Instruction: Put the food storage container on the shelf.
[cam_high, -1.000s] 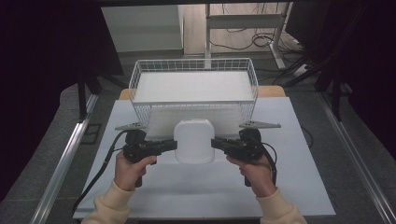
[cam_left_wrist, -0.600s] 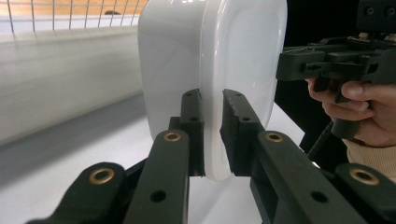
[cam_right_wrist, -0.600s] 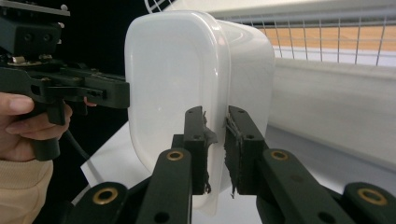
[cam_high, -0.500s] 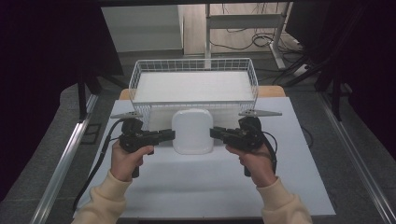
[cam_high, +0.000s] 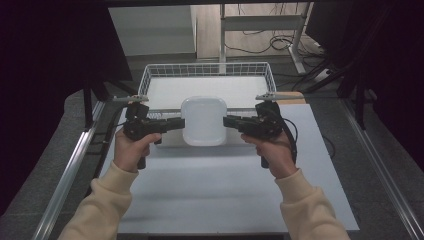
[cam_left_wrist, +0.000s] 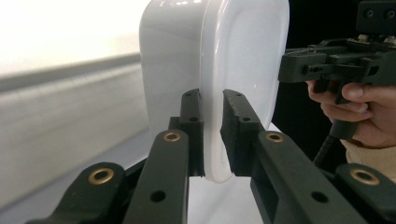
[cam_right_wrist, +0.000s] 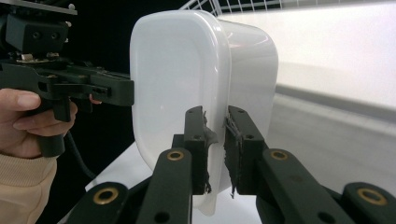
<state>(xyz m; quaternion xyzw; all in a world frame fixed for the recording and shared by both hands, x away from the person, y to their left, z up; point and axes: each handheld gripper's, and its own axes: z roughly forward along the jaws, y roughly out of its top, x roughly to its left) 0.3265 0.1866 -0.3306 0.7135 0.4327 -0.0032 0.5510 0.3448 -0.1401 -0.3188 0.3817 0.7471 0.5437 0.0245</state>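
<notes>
- White tub (cam_high: 203, 120) is held off the table (cam_high: 220, 195), just in front of the wire basket (cam_high: 150, 75).
- Left gripper (cam_high: 181, 123) pinches the tub's left rim; right gripper (cam_high: 226, 120) pinches its right rim.
- Step in hand, as judged: carrying the tub toward the basket.
- Next move calls for clearing the basket's near wall, keeping both grips level, then lowering.

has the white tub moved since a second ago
Yes. The white tub, clamped by both hand-held grippers, has moved up the high view toward the wire basket; it now overlaps the basket's near rim.
</notes>
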